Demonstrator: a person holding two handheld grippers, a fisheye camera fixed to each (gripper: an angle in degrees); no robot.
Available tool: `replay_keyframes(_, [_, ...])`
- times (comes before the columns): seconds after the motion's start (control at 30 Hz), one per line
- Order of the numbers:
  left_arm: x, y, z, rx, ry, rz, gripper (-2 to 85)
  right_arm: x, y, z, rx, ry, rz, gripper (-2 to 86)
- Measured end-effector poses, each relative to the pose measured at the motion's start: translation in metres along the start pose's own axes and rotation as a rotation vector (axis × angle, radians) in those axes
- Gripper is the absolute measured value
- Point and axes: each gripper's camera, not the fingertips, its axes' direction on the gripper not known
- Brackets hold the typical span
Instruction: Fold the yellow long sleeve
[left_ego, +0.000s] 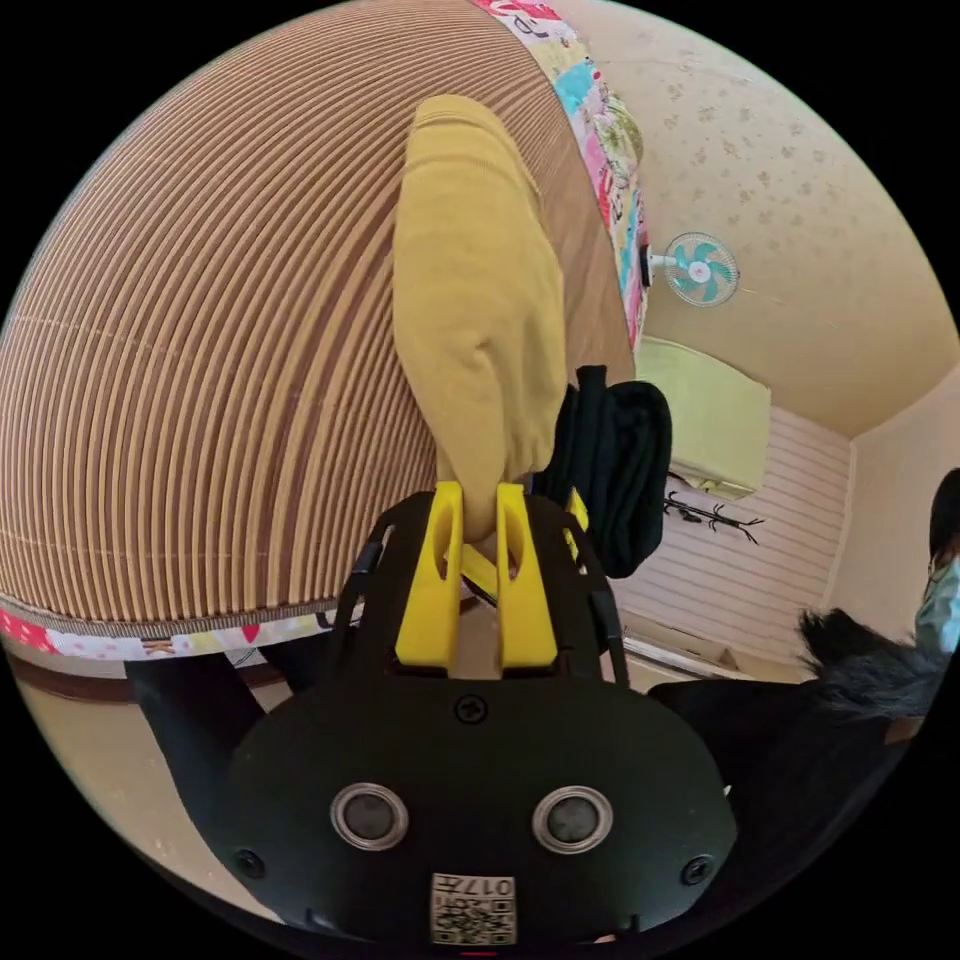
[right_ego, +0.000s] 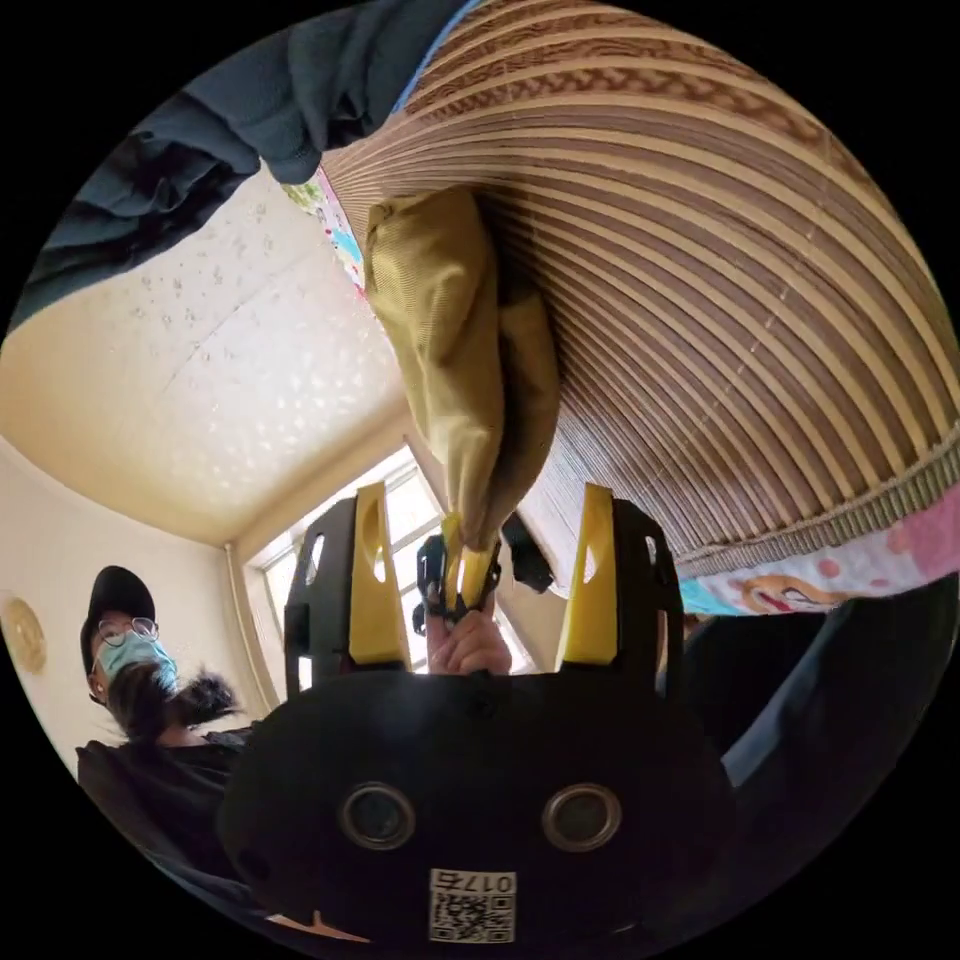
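Note:
The yellow long sleeve (left_ego: 478, 300) lies bunched in a long strip on the brown striped mat (left_ego: 200, 350). My left gripper (left_ego: 478, 497) is shut on its near end, with cloth pinched between the yellow jaws. In the right gripper view the same garment (right_ego: 450, 330) runs down from the mat (right_ego: 750, 300) to the left gripper (right_ego: 462, 578), which a hand (right_ego: 468, 642) holds. My right gripper (right_ego: 480, 555) stands open, its jaws wide apart on either side of that pinched end and not touching the cloth.
A black bundle of cloth (left_ego: 625, 470) sits beside the yellow garment. Dark blue clothing (right_ego: 250, 90) lies near the mat's edge. A patterned sheet border (left_ego: 600, 130) rims the mat. A person (right_ego: 130, 640) wearing a mask is nearby. A fan (left_ego: 702, 268) hangs on the wall.

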Motion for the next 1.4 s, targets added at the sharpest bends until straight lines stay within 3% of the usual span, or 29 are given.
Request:
replay_keyframes(0.13, [0.092, 0.055, -0.019, -0.066, -0.063, 0.176, 5.4, -0.012, -0.027, 0.031, -0.019, -0.287, -0.038, 23.0])
replay_keyframes(0.33, [0.227, 0.119, -0.068, 0.000, -0.141, 0.567, 6.0, -0.163, -0.019, 0.069, -0.221, -0.184, -0.406, 18.2])
replay_keyframes(0.47, [0.269, 0.135, -0.082, -0.025, -0.166, 0.631, 8.4, -0.311, -0.006, 0.025, -0.283, -0.208, -0.773, 15.1])
replay_keyframes(0.63, [0.288, 0.137, -0.104, -0.002, -0.166, 0.601, 9.0, -0.404, -0.019, -0.086, -0.141, -0.171, -0.937, 11.2])
replay_keyframes(0.77, [0.296, 0.131, -0.128, 0.018, -0.212, 0.585, 8.8, -0.379, -0.070, -0.203, 0.092, 0.122, -0.807, 7.3])
replay_keyframes(0.9, [0.299, 0.119, -0.178, 0.078, -0.262, 0.513, 8.6, -0.261, -0.058, -0.299, 0.468, 0.516, -0.195, 5.8])
replay_keyframes(0.97, [0.299, 0.117, -0.206, 0.127, -0.310, 0.496, 8.7, -0.233, -0.009, -0.309, 0.634, 0.441, -0.158, 5.4])
replay_keyframes(1.03, [0.290, 0.113, -0.244, 0.187, -0.406, 0.467, 9.5, -0.217, 0.038, -0.292, 0.752, 0.465, -0.198, 3.4])
replay_keyframes(1.1, [0.272, 0.106, -0.272, 0.210, -0.487, 0.388, 9.9, -0.193, 0.077, -0.246, 0.770, 0.699, -0.125, 1.8])
replay_keyframes(1.2, [0.226, 0.092, -0.323, 0.251, -0.555, 0.231, 10.1, -0.148, 0.104, -0.184, 0.744, 0.898, -0.001, 0.9])
replay_keyframes(1.33, [0.134, 0.056, -0.388, 0.190, -0.797, -0.092, 10.7, -0.089, 0.116, -0.120, 0.672, 0.796, 0.144, 0.5])
replay_keyframes(1.4, [0.093, 0.045, -0.416, 0.173, -0.820, -0.185, 11.1, -0.070, 0.123, -0.077, 0.671, 0.667, 0.165, 0.5])
